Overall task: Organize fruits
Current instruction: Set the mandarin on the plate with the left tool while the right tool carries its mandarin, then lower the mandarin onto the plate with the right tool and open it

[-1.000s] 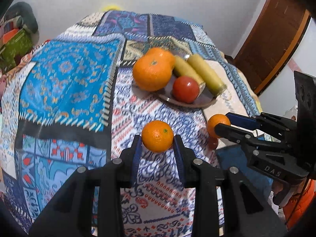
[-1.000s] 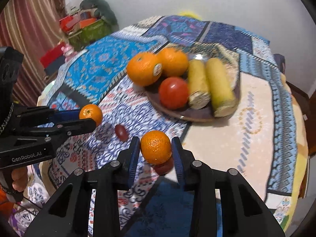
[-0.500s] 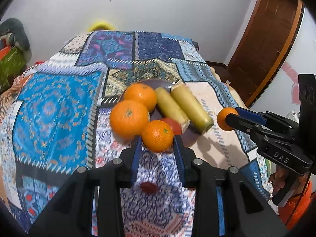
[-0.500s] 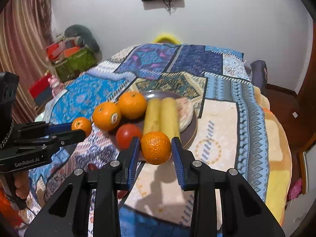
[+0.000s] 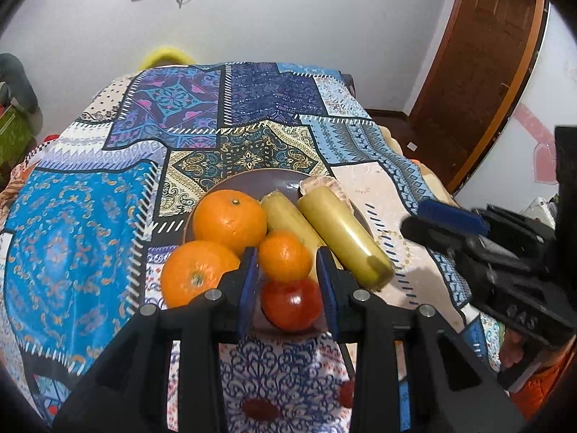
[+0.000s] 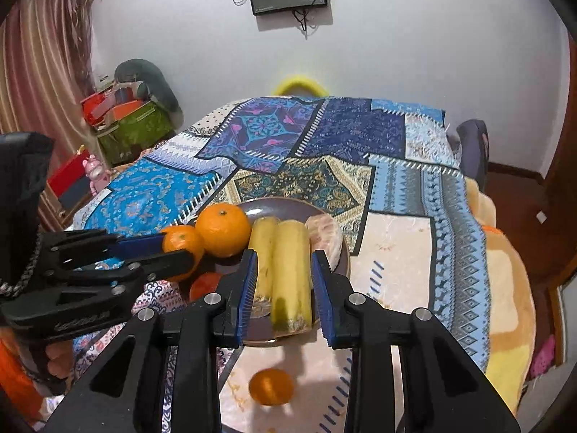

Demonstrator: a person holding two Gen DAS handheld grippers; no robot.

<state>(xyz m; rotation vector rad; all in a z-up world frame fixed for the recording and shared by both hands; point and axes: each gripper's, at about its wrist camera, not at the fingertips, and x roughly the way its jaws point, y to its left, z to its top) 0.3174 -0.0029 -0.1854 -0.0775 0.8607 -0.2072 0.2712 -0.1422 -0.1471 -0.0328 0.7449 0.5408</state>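
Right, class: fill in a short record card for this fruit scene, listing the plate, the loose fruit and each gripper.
plate: brown, on the patchwork tablecloth
on plate: two large oranges, tomato, two bananas, peeled citrus
left gripper: small orange between its fingers above the tomato; grip unclear
right gripper: open, empty, over the bananas
loose fruit: blurred orange near the plate's front edge

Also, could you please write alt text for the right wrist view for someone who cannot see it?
The right gripper hangs open and empty before a brown plate of bananas, a large orange and peeled citrus on a patchwork cloth. A loose orange lies on the cloth nearer the camera, and the left gripper grips a small orange at left.
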